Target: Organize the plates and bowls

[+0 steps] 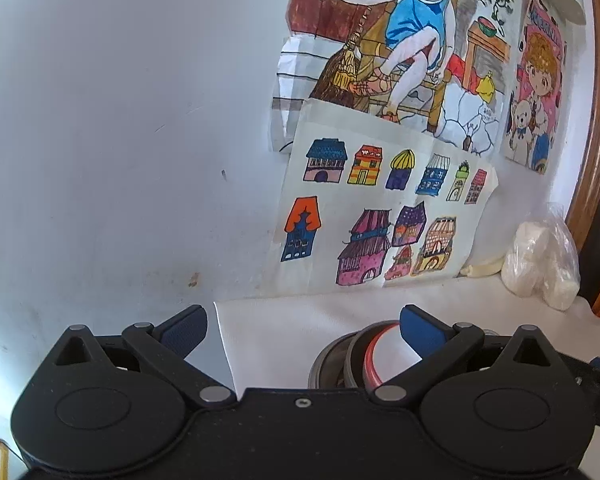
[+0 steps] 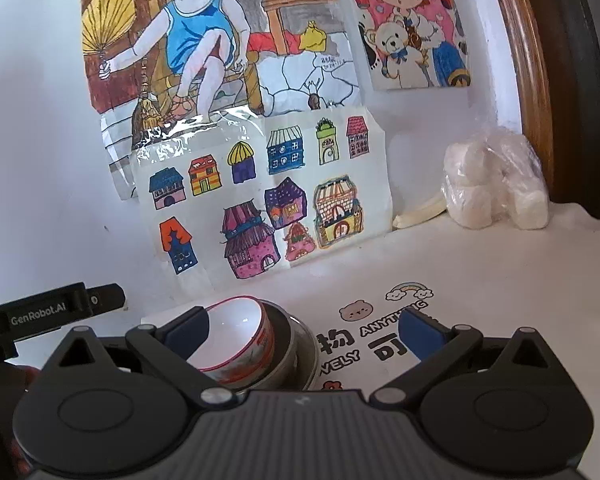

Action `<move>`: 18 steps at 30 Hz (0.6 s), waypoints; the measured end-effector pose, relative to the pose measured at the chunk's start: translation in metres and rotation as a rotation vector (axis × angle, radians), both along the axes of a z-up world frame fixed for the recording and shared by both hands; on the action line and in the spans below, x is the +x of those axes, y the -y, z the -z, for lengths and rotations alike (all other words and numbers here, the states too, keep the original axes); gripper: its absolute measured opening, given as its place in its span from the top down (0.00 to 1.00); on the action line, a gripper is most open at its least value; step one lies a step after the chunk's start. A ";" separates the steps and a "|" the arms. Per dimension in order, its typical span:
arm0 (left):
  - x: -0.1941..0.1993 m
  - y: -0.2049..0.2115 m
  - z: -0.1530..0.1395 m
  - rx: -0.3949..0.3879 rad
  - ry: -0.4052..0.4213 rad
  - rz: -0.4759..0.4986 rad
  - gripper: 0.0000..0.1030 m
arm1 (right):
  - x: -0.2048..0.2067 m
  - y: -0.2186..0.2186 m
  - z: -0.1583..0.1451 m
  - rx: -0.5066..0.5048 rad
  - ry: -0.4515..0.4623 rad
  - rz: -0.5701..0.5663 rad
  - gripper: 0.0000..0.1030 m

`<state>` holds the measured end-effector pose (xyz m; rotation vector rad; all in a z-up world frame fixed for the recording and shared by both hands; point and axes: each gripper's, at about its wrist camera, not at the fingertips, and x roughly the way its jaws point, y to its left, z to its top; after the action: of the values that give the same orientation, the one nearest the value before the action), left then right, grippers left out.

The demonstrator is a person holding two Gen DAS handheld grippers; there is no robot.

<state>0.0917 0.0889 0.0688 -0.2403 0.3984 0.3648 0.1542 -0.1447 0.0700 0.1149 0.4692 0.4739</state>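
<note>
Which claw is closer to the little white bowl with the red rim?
The right claw, I think. Its left finger sits right beside the bowl, maybe touching. The left claw is close too, its right finger just over the bowl's rim. Both are open.

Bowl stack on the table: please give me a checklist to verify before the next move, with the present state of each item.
1. Left gripper open: ok.
2. Right gripper open: ok.
3. Both grippers empty: ok.
4. White bowl nested in the metal bowls: ok, though it sits tilted.
5. Stack stands fully on the table: cannot tell, the gripper body hides the near side.
6. Bag clear of the stack: ok, it lies apart by the wall.
</note>
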 end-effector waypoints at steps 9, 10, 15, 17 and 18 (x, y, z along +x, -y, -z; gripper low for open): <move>-0.024 0.007 0.016 0.009 0.067 0.040 0.01 | -0.044 -0.002 -0.004 -0.054 0.148 0.064 0.00; -0.026 0.009 0.017 0.017 0.066 0.047 0.01 | -0.047 -0.002 -0.004 -0.060 0.157 0.072 0.00; -0.038 0.012 0.023 0.030 0.077 0.070 0.01 | -0.062 0.002 -0.001 -0.069 0.171 0.107 0.00; -0.043 0.012 0.026 0.030 0.076 0.079 0.01 | -0.067 0.003 0.002 -0.072 0.167 0.116 0.00; -0.045 0.013 0.028 0.033 0.075 0.085 0.01 | -0.071 0.004 0.004 -0.077 0.170 0.126 0.00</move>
<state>0.0467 0.0760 0.0405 -0.2034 0.3275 0.2775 0.0833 -0.1485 0.0661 0.0293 0.3108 0.3387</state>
